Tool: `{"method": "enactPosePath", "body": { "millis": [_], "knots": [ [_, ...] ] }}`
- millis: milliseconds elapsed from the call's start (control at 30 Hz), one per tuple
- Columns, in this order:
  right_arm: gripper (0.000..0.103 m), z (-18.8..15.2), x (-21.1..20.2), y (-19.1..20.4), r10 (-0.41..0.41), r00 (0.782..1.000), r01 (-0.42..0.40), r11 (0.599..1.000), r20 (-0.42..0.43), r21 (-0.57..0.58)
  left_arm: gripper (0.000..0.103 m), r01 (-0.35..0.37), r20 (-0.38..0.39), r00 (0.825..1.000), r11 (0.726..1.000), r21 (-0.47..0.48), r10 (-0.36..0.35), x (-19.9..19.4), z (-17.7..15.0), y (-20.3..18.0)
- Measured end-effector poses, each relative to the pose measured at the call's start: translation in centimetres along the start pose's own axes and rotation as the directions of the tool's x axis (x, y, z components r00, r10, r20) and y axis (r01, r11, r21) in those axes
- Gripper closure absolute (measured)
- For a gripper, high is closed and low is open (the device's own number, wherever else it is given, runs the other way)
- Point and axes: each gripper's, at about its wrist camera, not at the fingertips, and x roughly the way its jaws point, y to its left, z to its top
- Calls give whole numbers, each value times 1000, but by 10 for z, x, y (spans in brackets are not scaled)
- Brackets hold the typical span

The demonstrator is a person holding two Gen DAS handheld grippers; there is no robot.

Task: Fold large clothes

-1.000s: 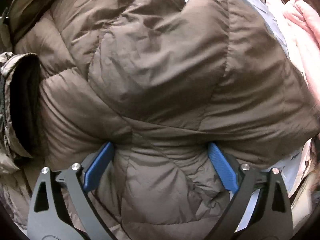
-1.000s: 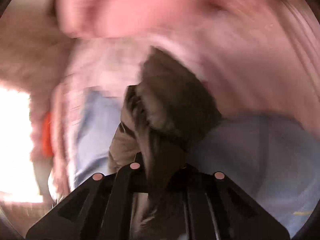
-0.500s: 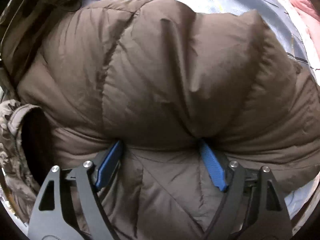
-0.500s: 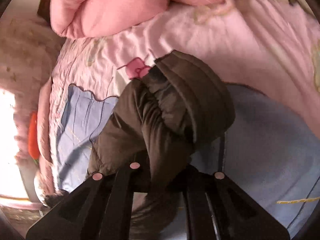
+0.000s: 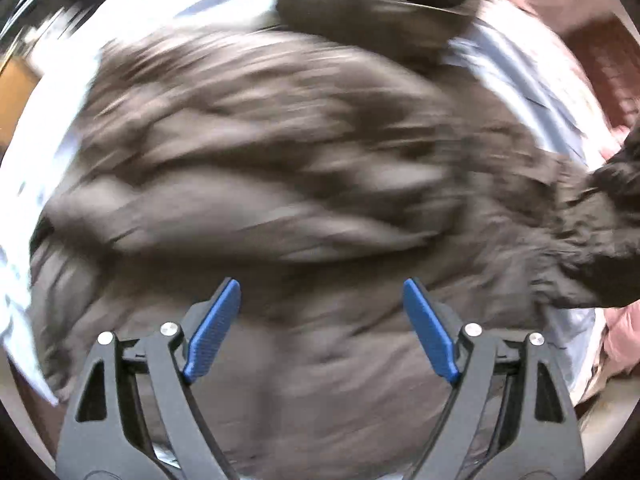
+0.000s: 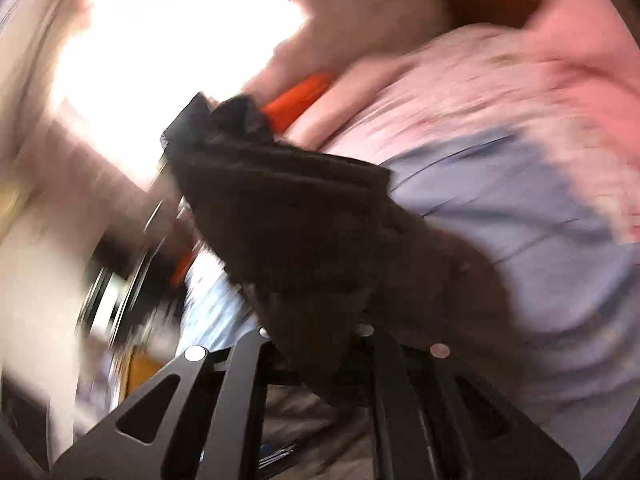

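Note:
A brown puffer jacket (image 5: 280, 160) lies spread on the bed and fills the blurred left wrist view. Above it hangs my left gripper (image 5: 320, 284), its blue pads (image 5: 214, 332) wide apart and opening, with nothing pressed between them. At the right edge a dark sleeve (image 5: 600, 240) of the jacket rises off the bed. In the right wrist view my right gripper (image 6: 316, 344) is shut on a dark bunched sleeve end (image 6: 288, 216), which hides the fingertips.
A light blue sheet (image 6: 520, 200) lies under the jacket, with pink bedding (image 6: 480, 80) beyond it. An orange object (image 6: 300, 96) shows behind the held sleeve. Bright window light (image 6: 160, 40) washes out the upper left. Both views are motion-blurred.
My left gripper has let go of the jacket fold, lifted off and swung fast across it. The right gripper, still shut on the sleeve, has swung round toward the window side.

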Motion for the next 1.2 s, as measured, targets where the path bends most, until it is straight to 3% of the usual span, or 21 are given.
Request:
{"method": "enactPosePath", "body": {
  "millis": [133,167,200,267,333,467,533,567,600,633,700,767,800,867,900,933,967,1033,1100,1133,1200],
  "knots": [
    [91,-86,122,93,112,972,-127,990,-208,-60,17,-86,-2,996,990,-115,86,-17,-4,96],
    [81,-105,145,103,105,963,-127,989,-246,-75,17,-103,-6,995,984,-142,103,-20,-5,126],
    [56,-129,184,115,63,943,-111,985,-326,-131,17,-110,-8,994,980,-167,110,-24,-4,146],
    [31,-175,242,126,-102,886,-17,968,-453,-250,17,-111,-1,994,974,-196,113,-32,-2,176],
    [31,-194,259,123,-151,852,15,964,-502,-264,15,-113,25,992,973,-201,121,-41,3,194],
    [23,-190,224,124,-114,834,-1,978,-539,-210,14,-88,97,990,983,-159,104,-46,24,191],
    [23,-202,169,120,-133,882,41,978,-452,-206,14,-58,129,989,991,-121,73,-48,37,180],
    [23,-209,140,121,-174,904,101,975,-390,-199,14,-24,149,988,995,-98,38,-48,47,168],
    [23,-191,125,99,-253,918,214,964,-305,-156,14,5,166,986,998,-70,7,-49,55,157],
    [23,-175,116,75,-318,912,306,948,-261,-84,13,22,177,984,999,-36,-15,-48,66,143],
    [23,-165,107,34,-362,895,384,922,-260,39,8,-6,160,987,998,59,-3,-33,87,108],
    [23,-152,117,-4,-397,868,431,901,-299,57,8,-50,118,992,990,131,35,-11,103,79],
    [23,-149,129,-25,-478,816,516,856,-325,35,8,-65,91,994,986,152,52,4,107,68],
    [23,-154,149,-57,-555,741,598,802,-378,-5,8,-135,6,991,972,192,136,44,115,58],
    [23,-158,154,-67,-568,725,613,790,-390,-12,5,-120,-51,990,975,186,132,61,117,60],
    [23,-164,165,-80,-576,716,615,788,-394,-33,2,-76,-121,988,986,146,95,83,120,65],
    [19,-168,176,-86,-573,723,597,799,-386,-68,2,-58,-149,986,990,126,77,94,122,68],
    [12,-168,192,-84,-614,700,597,783,-364,-175,2,-87,-148,983,983,161,111,106,127,61],
    [10,-161,199,-80,-627,681,599,774,-378,-205,2,-139,-142,976,973,186,167,109,132,50],
    [10,-153,197,-78,-609,684,590,786,-401,-185,2,-151,-145,973,972,177,178,107,134,48],
    [17,-139,177,-70,-556,734,555,822,-390,-128,14,-132,-124,981,979,154,152,86,135,46]
  ]
}}
